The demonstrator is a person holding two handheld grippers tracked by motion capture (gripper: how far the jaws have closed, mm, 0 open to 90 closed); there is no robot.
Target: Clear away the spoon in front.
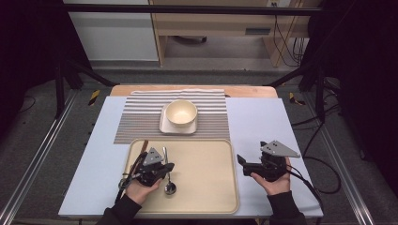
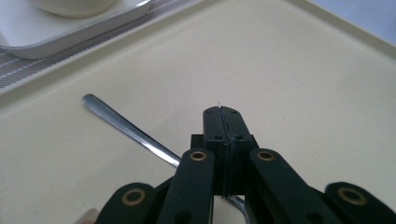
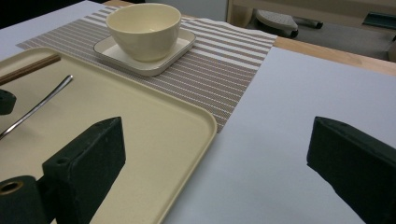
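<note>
Two grippers at a beige tray [image 1: 206,197]; a spoon [image 1: 169,186] lies in it.
Left gripper view: left gripper [image 2: 223,111] jaws pressed together, clamping the spoon's handle beneath. Right gripper view: right gripper [image 3: 215,154] jaws wide apart, empty, over the table; bowl [image 3: 144,30] on square plate [image 3: 180,49].

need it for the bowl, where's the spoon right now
In the high view the spoon lies on the left part of the tray, under the shut left gripper.
</note>
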